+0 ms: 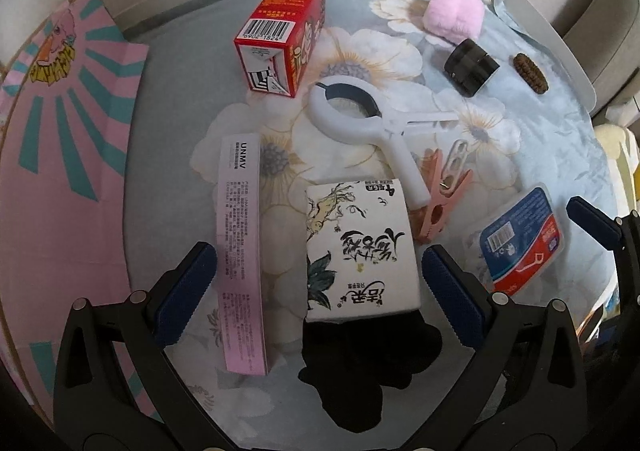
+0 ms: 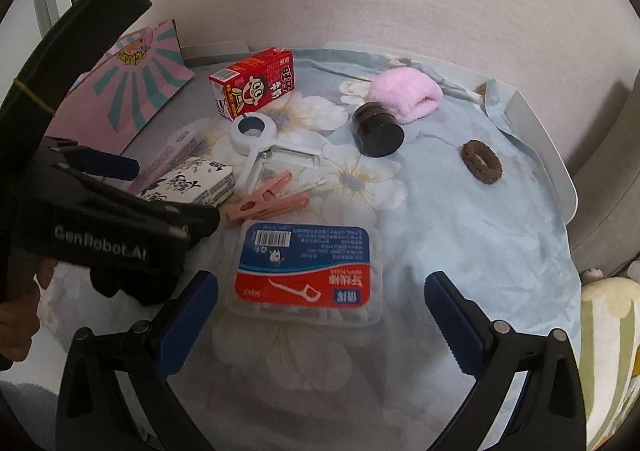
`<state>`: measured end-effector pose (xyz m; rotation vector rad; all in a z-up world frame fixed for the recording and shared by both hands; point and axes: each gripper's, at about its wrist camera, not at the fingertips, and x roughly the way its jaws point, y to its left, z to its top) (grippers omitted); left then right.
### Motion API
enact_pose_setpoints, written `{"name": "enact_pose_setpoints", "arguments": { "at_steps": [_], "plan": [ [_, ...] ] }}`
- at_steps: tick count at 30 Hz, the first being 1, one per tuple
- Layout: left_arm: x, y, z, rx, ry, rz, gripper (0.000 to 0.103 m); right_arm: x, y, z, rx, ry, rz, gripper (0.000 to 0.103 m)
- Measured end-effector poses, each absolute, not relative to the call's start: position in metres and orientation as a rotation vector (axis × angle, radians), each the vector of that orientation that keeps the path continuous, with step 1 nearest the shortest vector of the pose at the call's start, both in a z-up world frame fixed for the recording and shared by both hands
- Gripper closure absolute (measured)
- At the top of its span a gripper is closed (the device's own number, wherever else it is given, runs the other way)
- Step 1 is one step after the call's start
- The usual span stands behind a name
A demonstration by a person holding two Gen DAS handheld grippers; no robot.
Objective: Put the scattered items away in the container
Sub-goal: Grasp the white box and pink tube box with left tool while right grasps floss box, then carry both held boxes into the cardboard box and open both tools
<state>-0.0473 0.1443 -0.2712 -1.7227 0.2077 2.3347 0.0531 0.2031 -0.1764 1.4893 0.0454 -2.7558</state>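
My left gripper [image 1: 322, 291] is open low over the cloth, with a white ink-painted tissue pack [image 1: 360, 247] and a long pink box [image 1: 240, 251] between its fingers and a black cloth [image 1: 368, 355] just under it. My right gripper [image 2: 320, 315] is open too, and a blue-and-red dental floss box [image 2: 308, 267] lies flat between its fingers without touching them. Further back lie a red milk carton [image 1: 284, 35], a white ring clamp [image 1: 360, 119] and a pink clothespin [image 1: 440, 199]. The pink container with teal rays [image 1: 60, 171] stands at the left.
A pink fluffy towel [image 2: 404, 95], a black jar [image 2: 378, 133] and a brown hair tie [image 2: 482, 163] lie at the back right of the blue floral cloth [image 2: 460, 251]. The white table rim [image 2: 560, 179] curves along the right; a wall is close behind.
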Motion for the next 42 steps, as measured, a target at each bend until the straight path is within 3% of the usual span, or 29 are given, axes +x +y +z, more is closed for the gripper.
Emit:
{"name": "enact_pose_setpoints", "arguments": {
  "at_steps": [8,10,13,15,17,42],
  "plan": [
    [-0.048,0.142,-0.273,-1.711,0.228,2.343,0.001,0.046,0.198,-0.183,1.507,0.127,-2.769,0.001],
    [-0.047,0.142,-0.271,-1.692,0.247,2.352,0.005,0.045,0.197,-0.184,1.512,0.152,-2.77,0.008],
    [-0.045,0.144,-0.27,-1.673,0.278,2.353,0.013,0.044,0.196,-0.186,1.509,0.139,-2.755,0.025],
    [-0.042,0.145,-0.271,-1.663,0.294,2.35,0.029,0.044,0.195,-0.186,1.502,0.143,-2.76,0.025],
    [-0.041,0.145,-0.271,-1.649,0.291,2.336,0.035,0.044,0.195,-0.186,1.493,0.141,-2.766,0.025],
    [-0.032,0.143,-0.246,-1.533,0.28,2.374,0.036,0.053,0.203,-0.176,1.451,0.087,-2.83,0.025]
  ]
}}
